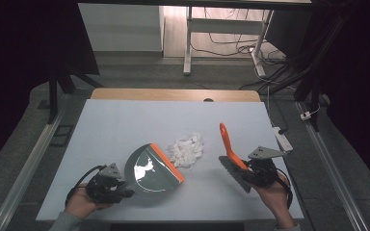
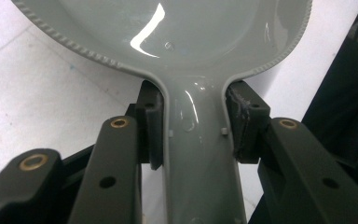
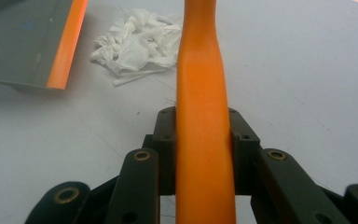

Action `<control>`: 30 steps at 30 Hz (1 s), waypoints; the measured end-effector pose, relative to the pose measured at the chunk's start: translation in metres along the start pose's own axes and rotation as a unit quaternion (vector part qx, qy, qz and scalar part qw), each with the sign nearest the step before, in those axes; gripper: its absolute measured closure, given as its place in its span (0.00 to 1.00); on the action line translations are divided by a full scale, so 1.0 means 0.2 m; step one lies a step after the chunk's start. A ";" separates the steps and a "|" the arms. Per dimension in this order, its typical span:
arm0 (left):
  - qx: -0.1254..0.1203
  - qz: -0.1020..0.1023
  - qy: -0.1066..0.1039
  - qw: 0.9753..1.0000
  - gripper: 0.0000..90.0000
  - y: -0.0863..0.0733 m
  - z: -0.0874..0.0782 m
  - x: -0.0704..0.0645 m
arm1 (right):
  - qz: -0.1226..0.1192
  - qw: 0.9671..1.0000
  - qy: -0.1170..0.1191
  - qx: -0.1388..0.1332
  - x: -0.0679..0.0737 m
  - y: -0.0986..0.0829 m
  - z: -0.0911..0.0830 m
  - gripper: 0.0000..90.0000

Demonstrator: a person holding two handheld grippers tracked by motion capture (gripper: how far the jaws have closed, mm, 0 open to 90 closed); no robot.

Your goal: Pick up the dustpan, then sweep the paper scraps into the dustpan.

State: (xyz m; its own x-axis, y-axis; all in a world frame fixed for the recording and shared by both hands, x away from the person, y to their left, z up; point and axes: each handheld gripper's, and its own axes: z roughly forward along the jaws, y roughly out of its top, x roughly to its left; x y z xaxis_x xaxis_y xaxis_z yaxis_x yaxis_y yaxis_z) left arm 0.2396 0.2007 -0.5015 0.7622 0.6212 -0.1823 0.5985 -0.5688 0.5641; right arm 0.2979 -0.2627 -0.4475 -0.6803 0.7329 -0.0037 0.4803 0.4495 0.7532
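White laminate table [image 1: 125, 130] carries everything. Largest on it, the grey plastic dustpan with an orange lip [image 1: 150, 169] sits left of centre; it looks rigid, light and glossy, so likely slippery, and the left tool [image 2: 193, 126] is clamped on its narrow handle neck. Next, the orange-handled brush [image 1: 231, 154] is pinched at mid-handle by the right tool [image 3: 204, 140], stiff there. Smallest, the crumpled white paper scraps [image 1: 187, 149] lie between pan and brush: feather-light, soft, best swept rather than gripped.
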 end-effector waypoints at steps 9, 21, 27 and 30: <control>0.021 -0.006 -0.005 1.000 0.69 -0.01 0.01 0.02 | 0.000 1.000 0.000 0.000 0.00 0.00 0.00 0.78; 0.025 -0.012 -0.016 0.999 0.69 -0.01 0.04 0.03 | 0.001 1.000 -0.002 -0.002 0.00 0.00 0.00 0.78; 0.024 -0.012 -0.018 0.999 0.69 0.00 0.05 0.03 | 0.005 1.000 0.003 -0.008 0.00 0.01 0.01 0.78; 0.024 -0.011 -0.021 0.999 0.69 -0.01 0.04 0.04 | 0.005 1.000 0.001 -0.008 0.01 0.02 0.03 0.78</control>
State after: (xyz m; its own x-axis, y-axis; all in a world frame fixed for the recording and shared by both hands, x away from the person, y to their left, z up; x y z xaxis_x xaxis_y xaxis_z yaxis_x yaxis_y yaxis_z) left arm 0.2463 0.2010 -0.5107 0.7577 0.6113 -0.2286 0.6257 -0.5809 0.5205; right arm 0.3021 -0.2566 -0.4480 -0.6772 0.7358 0.0057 0.4781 0.4341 0.7635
